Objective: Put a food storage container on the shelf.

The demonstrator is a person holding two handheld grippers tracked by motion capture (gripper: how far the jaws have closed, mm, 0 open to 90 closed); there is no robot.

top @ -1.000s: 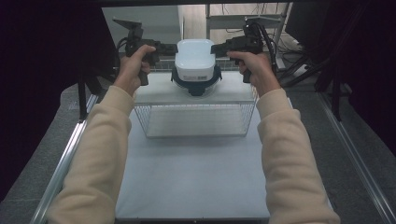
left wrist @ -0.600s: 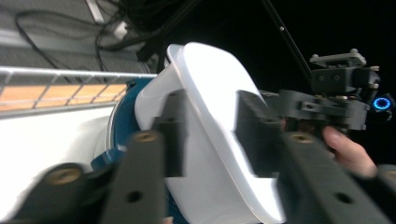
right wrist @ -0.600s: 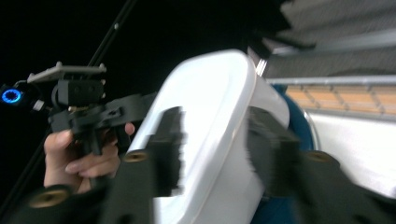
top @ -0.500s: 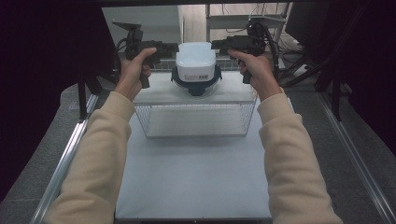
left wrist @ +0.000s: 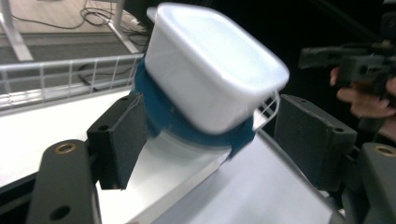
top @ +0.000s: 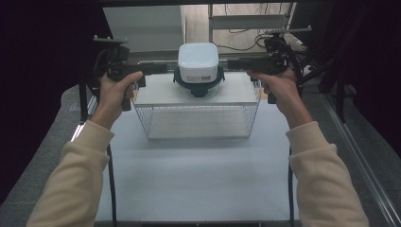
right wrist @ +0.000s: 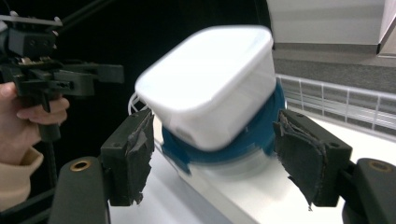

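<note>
Both hands have drawn apart since a moment ago, and the jaws of each have just been opening. Left hand-held gripper [top: 163, 69] and right hand-held gripper [top: 231, 64] now stand wide, holding nothing. Between them the white container [top: 197, 63] sits upside down on its blue lid [top: 197, 84], atop the wire basket [top: 198, 118].

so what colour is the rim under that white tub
Dark blue rim beneath the white tub; clearest in the left gripper view.
</note>
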